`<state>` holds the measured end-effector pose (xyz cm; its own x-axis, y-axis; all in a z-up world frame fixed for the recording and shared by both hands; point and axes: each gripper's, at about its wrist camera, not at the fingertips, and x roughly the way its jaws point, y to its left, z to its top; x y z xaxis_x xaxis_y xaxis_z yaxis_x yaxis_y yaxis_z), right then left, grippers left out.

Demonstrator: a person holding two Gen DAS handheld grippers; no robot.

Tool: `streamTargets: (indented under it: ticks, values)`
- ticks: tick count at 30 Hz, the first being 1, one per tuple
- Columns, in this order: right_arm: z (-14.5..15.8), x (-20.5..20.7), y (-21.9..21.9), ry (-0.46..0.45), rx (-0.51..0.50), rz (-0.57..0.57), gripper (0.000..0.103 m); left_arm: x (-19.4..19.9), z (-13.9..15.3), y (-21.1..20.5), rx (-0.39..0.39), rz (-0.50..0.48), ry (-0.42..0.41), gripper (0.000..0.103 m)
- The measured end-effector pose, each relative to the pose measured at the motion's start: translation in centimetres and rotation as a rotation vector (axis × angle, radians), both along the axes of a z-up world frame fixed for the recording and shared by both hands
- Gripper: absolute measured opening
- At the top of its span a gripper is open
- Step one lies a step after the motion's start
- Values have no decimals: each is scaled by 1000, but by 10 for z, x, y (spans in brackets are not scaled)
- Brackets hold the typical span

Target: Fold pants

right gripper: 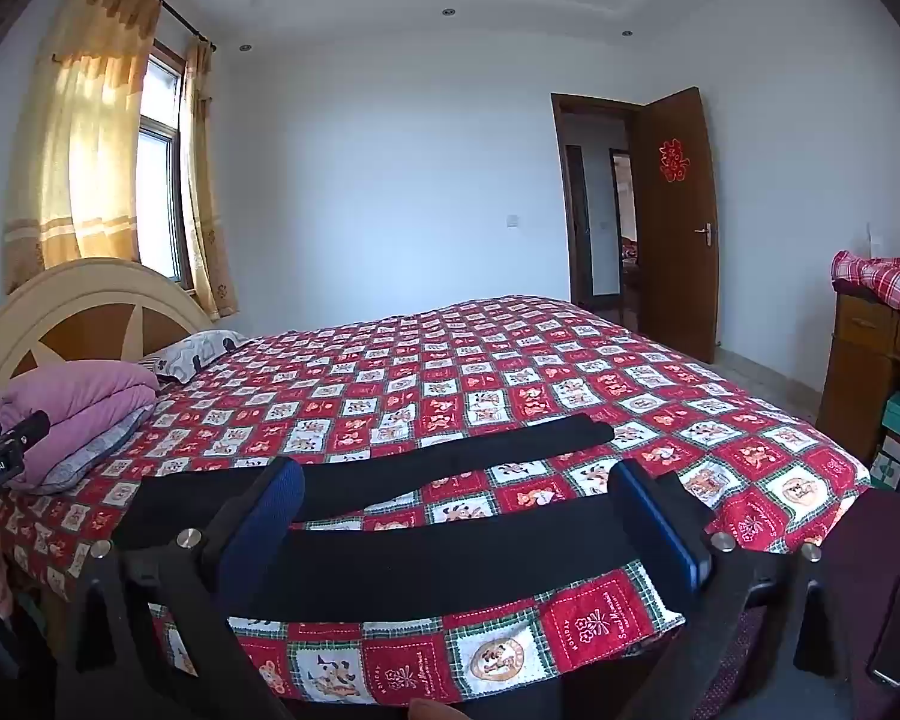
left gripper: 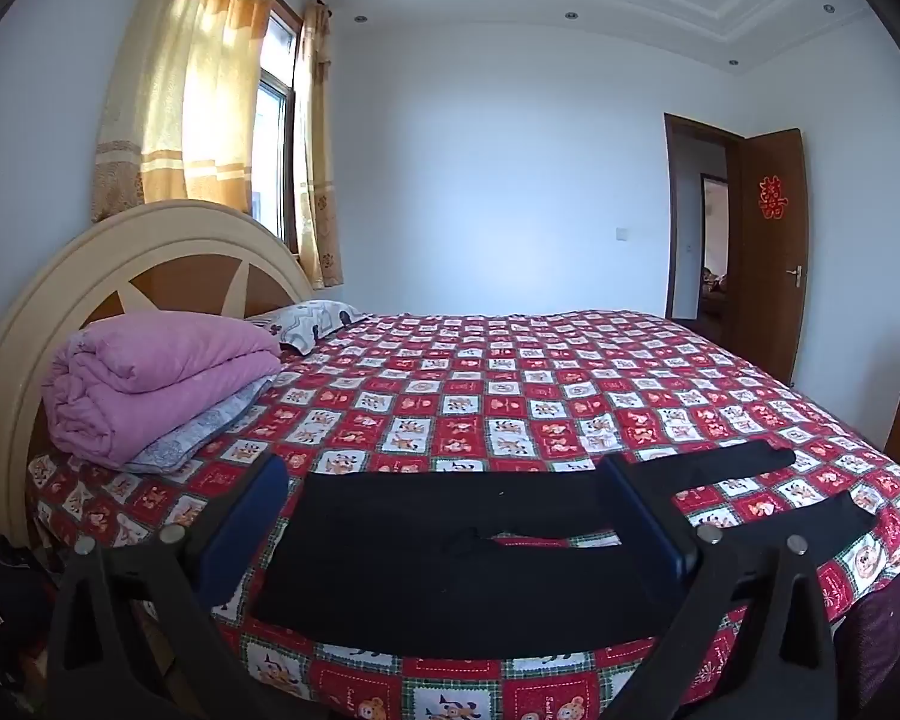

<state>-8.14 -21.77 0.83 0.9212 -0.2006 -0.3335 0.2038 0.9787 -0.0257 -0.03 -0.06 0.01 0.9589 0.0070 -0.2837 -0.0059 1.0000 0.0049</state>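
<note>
1. The left gripper (left gripper: 444,516) stands wide, its blue-padded fingers (left gripper: 252,516) spread with nothing between them. It hovers at the near edge of the bed, over the waist end of the pants.
2. The right gripper (right gripper: 456,516) is equally wide and empty, hovering over the nearer leg, further along toward the cuffs.
3. The pants (left gripper: 450,564) are black and lie flat along the near side of the red checked bedspread (left gripper: 510,396), waist toward the headboard (left gripper: 150,258), legs running toward the foot of the bed. The two legs are parted, with a strip of bedspread showing between them.
4. The step in hand looks like the first grasp, so the task seems barely begun. To do it well, I would bring each gripper down on the near edge of the cloth, one at the waistband and one on the near leg, and pinch only the pants, not the bedspread beneath.
5. Lifting both ends together and carrying the near leg over onto the far leg should keep the seams aligned; uneven lifting would probably twist the soft fabric.
6. Further out, a folded pink quilt (left gripper: 162,384) and a pillow (left gripper: 306,321) sit by the headboard, well apart from the pants and out of the way.
</note>
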Motion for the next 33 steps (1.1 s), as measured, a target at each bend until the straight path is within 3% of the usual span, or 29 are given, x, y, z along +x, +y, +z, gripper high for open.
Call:
streamTargets:
  ticks: [27,33]
  values:
    - [-6,3,0,10,-12,12,102,2,7,1,-16,-7,9,103]
    - [-6,3,1,8,-13,12,102,-1,-5,-3,-24,-2,6,103]
